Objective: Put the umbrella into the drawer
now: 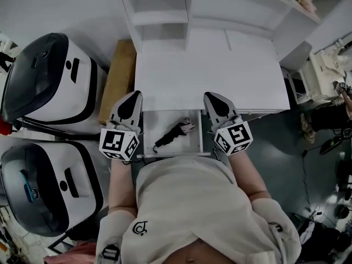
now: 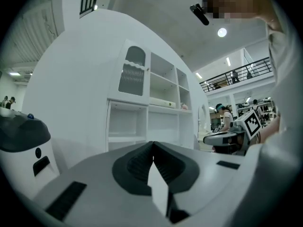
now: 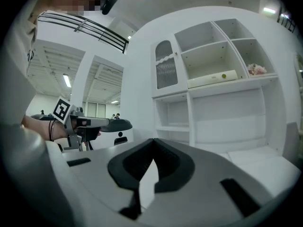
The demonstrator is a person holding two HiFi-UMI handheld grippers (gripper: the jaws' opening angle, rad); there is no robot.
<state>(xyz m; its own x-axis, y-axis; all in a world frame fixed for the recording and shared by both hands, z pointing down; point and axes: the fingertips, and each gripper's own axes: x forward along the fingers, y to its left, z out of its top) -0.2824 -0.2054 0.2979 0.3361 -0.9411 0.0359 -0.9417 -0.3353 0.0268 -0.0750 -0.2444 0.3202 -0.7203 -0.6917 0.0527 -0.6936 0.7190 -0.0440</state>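
A folded black umbrella (image 1: 174,133) lies slantwise in the open white drawer (image 1: 196,147) under the desk's front edge. My left gripper (image 1: 135,94) hangs over the drawer's left side, level, jaws shut with nothing between them. My right gripper (image 1: 211,96) hangs over the drawer's right side, also shut and empty. In the left gripper view the left gripper (image 2: 152,144) faces the white shelf unit (image 2: 142,122). In the right gripper view the right gripper (image 3: 152,141) faces the same shelves, with the left gripper (image 3: 124,124) off to the left. Neither gripper touches the umbrella.
The white desk (image 1: 220,76) carries open shelves (image 1: 165,15) at its back. A brown board (image 1: 119,77) leans left of the desk. Two large black-and-white machines (image 1: 49,81) (image 1: 49,186) stand at the left. Clutter and a person's arm (image 1: 344,95) fill the right edge.
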